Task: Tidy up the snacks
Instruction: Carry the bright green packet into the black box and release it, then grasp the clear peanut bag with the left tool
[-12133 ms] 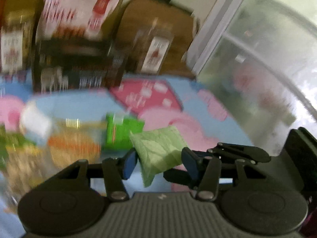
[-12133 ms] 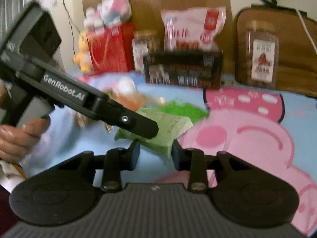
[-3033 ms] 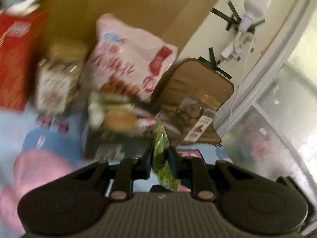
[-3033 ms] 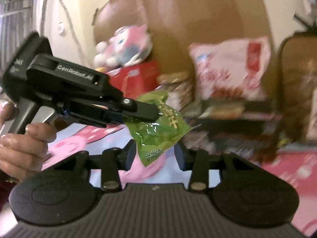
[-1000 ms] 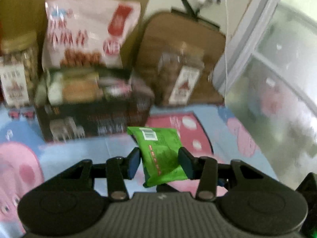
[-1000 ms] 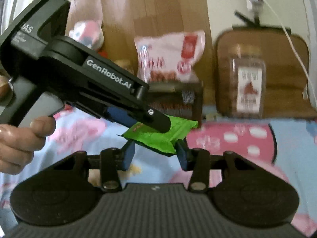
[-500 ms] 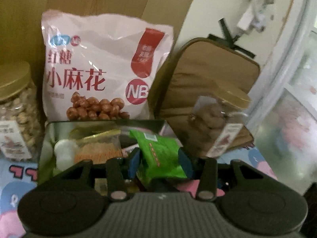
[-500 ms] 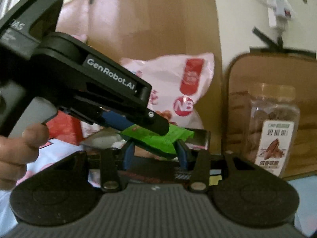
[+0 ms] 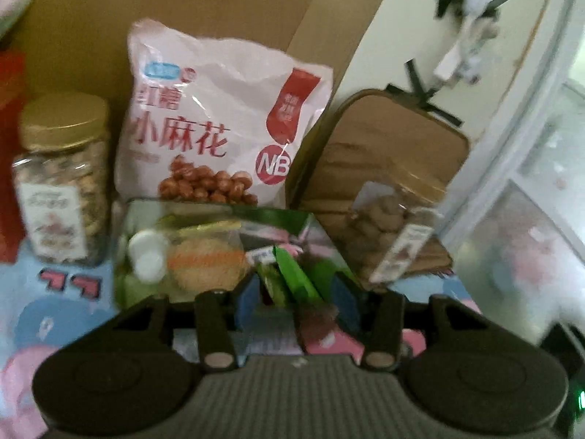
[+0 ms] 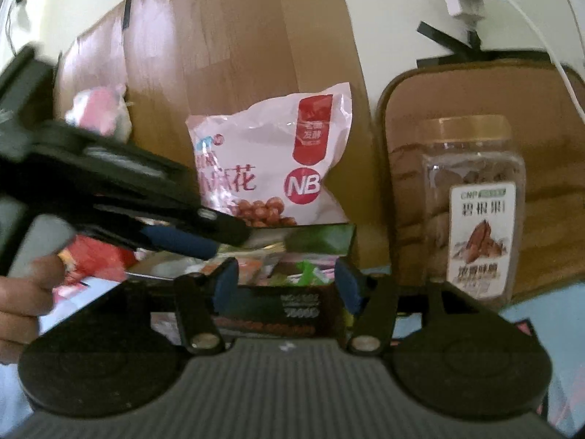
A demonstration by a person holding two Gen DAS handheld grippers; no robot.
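Green snack packet (image 9: 294,280) seen tilted over snack box (image 9: 126,256), between left gripper (image 9: 298,301) jaws, just opened, apparently released. Right gripper (image 10: 285,285) jaws just opened, empty. Risk judged: packet caught on box rim, tipped outside.

A green snack packet (image 9: 292,278). A pink-white bag (image 9: 219,124) with red lettering and a red panel. Jars (image 10: 471,205) with gold lids. A dark box (image 10: 292,303) with pale print. Blue fingers (image 9: 248,300).

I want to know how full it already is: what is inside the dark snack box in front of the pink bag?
The box holds a white round piece, an orange-banded clear packet and a green packet standing on edge. Anything beneath them or near the front wall is hidden.
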